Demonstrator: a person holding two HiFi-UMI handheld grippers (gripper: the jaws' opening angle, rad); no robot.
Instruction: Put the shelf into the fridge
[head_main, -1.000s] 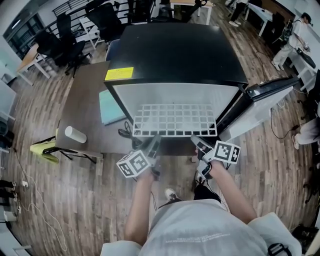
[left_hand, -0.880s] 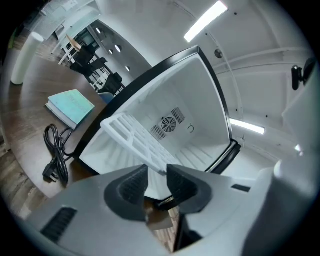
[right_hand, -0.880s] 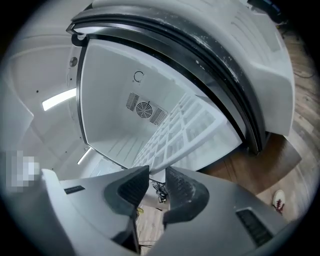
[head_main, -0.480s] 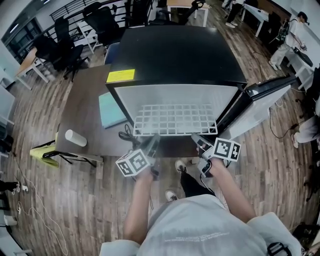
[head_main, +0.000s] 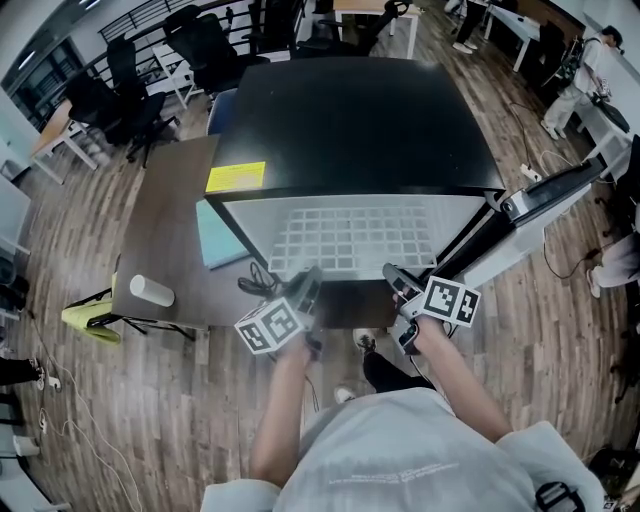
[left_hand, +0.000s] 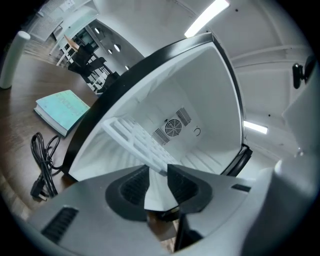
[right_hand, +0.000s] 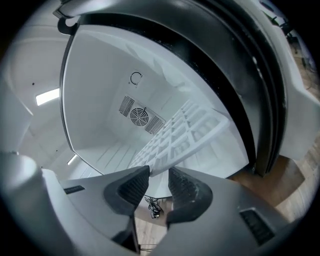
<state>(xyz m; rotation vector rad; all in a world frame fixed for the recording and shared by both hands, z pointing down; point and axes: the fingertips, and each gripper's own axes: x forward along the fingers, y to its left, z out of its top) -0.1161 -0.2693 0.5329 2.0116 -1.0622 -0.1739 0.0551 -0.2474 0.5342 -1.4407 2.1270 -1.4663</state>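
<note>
The white grid shelf (head_main: 350, 235) lies level, most of it inside the open black fridge (head_main: 350, 115), its front edge toward me. My left gripper (head_main: 306, 288) is shut on the left part of that edge and my right gripper (head_main: 394, 280) on the right part. In the left gripper view the shelf (left_hand: 132, 140) runs from between the pads of the left gripper (left_hand: 159, 177) into the white interior. In the right gripper view the shelf (right_hand: 182, 132) likewise reaches in from the right gripper (right_hand: 159, 181).
The fridge door (head_main: 545, 190) stands open to the right. A round fan grille (left_hand: 173, 127) sits in the rear wall. Left of the fridge is a brown table (head_main: 165, 215) with a teal book (head_main: 220, 235), a black cable (head_main: 255, 280) and a white cup (head_main: 152, 290).
The shelf has slid further into the fridge, from sticking out in front of the opening to lying mostly inside. Both grippers have moved forward with it.
</note>
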